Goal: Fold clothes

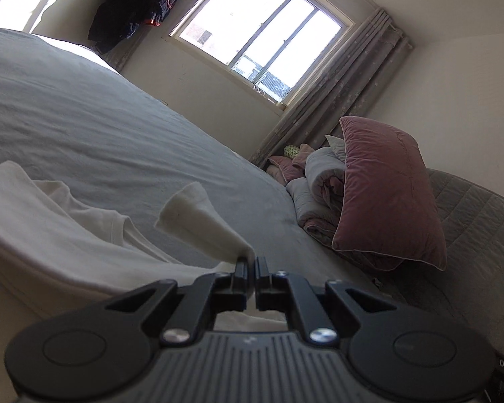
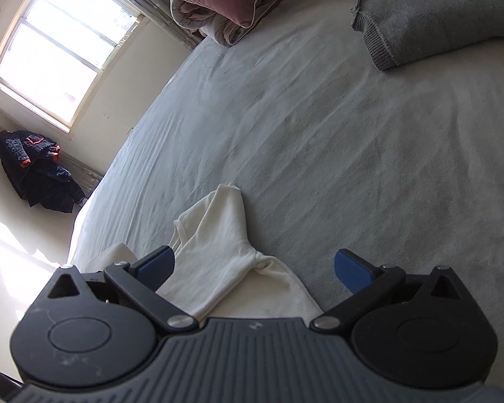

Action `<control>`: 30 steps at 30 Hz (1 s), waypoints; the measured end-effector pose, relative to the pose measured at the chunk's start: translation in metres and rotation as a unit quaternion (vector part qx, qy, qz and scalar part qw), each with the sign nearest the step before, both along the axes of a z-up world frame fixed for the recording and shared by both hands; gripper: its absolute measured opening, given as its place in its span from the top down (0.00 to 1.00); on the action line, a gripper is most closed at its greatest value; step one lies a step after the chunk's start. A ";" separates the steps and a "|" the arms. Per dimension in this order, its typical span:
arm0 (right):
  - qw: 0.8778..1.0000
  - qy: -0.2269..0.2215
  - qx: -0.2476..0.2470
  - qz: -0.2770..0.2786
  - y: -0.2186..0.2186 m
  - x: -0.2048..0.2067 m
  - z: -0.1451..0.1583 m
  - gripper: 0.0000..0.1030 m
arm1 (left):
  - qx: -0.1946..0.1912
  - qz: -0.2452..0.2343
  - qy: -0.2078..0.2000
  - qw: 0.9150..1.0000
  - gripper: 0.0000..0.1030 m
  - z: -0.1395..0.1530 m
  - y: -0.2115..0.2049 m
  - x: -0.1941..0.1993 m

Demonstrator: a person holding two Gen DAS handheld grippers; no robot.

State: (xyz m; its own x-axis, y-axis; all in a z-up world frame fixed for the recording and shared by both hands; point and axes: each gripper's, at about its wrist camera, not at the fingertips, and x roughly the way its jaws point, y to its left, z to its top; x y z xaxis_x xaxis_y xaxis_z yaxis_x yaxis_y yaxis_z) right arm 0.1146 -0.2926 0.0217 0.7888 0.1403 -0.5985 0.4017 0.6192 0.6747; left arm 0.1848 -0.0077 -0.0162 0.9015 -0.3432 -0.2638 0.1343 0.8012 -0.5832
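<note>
Left gripper point(image 1: 252, 262): jaws clenched on a sleeve end of the white shirt point(image 1: 67, 235), lifted off the bed point(image 1: 100, 117), I judged to carry it across for a fold. Right gripper point(image 2: 253, 268): jaws released, hovering over the shirt's bunched body, nothing gripped. Farther right, a grey sweater point(image 2: 436, 16) lay folded, kept well apart.

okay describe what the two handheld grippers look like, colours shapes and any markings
Both are matte black plastic. The left gripper has a ribbed grey-black body, two round disc housings, angled linkage arms with silver screws, and slim black jaws. The right gripper is the same build, with blue pads on its jaws and a small pale mark on the ribbed body. No cables or sleeves show.
</note>
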 end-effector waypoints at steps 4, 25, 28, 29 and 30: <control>1.000 0.003 0.001 0.000 -0.001 -0.001 -0.001 0.00 | 0.024 -0.028 0.041 0.998 0.96 -0.024 -0.009 0.007; 1.000 0.011 0.019 -0.019 -0.012 -0.001 -0.006 0.00 | -0.097 -0.105 0.095 0.985 0.57 -0.042 -0.021 0.034; 0.999 0.016 0.023 -0.023 -0.014 0.000 -0.009 0.00 | -0.064 -0.180 0.109 0.976 0.55 -0.041 -0.036 0.030; 0.999 0.016 0.025 -0.023 -0.015 0.001 -0.010 0.00 | -0.048 -0.193 0.107 0.974 0.53 -0.038 -0.037 0.026; 0.999 0.017 0.027 -0.023 -0.015 0.001 -0.012 0.00 | -0.030 -0.200 0.102 0.974 0.51 -0.033 -0.036 0.020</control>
State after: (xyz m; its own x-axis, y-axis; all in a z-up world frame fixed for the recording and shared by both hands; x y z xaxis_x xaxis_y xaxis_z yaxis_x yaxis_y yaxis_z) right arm 0.1154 -0.3080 0.0101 0.7744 0.1370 -0.6176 0.4525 0.5623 0.6921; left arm 0.2045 -0.0437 -0.0494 0.6243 -0.6758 -0.3918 0.3052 0.6727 -0.6740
